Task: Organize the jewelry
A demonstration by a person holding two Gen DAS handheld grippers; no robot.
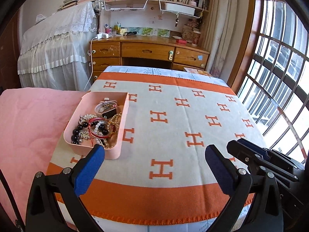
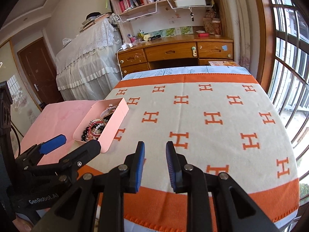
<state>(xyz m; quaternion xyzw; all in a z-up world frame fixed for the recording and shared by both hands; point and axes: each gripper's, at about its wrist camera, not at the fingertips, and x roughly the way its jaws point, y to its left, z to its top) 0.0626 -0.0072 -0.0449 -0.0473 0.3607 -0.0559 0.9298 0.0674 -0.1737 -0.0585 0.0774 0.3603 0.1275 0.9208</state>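
From your left wrist camera, your left gripper [image 1: 154,154] hangs over the orange-and-grey blanket [image 1: 173,116] with its jaws spread wide and nothing between them. The pink box [image 1: 123,123] sits just ahead of the left blue pad, which overlaps its near rim in this view; whether they touch cannot be told. Inside lies the jewelry [image 1: 96,125]: black beads, pearls, a red bangle, gold beads, and watches at the far end. Your right gripper [image 1: 256,154] shows at the right edge, beside your right finger.

From your right wrist camera, your right gripper [image 2: 154,147] has its blue pads drawn close, a narrow gap left between them, and nothing in that gap, only blanket [image 2: 212,135] beneath. The pink box [image 2: 114,127] lies ahead and to the left of these fingers, its jewelry [image 2: 96,127] partly hidden by the near wall. Your left gripper [image 2: 77,143] reaches in from the left, jaws apart, its tip at the box's near corner.
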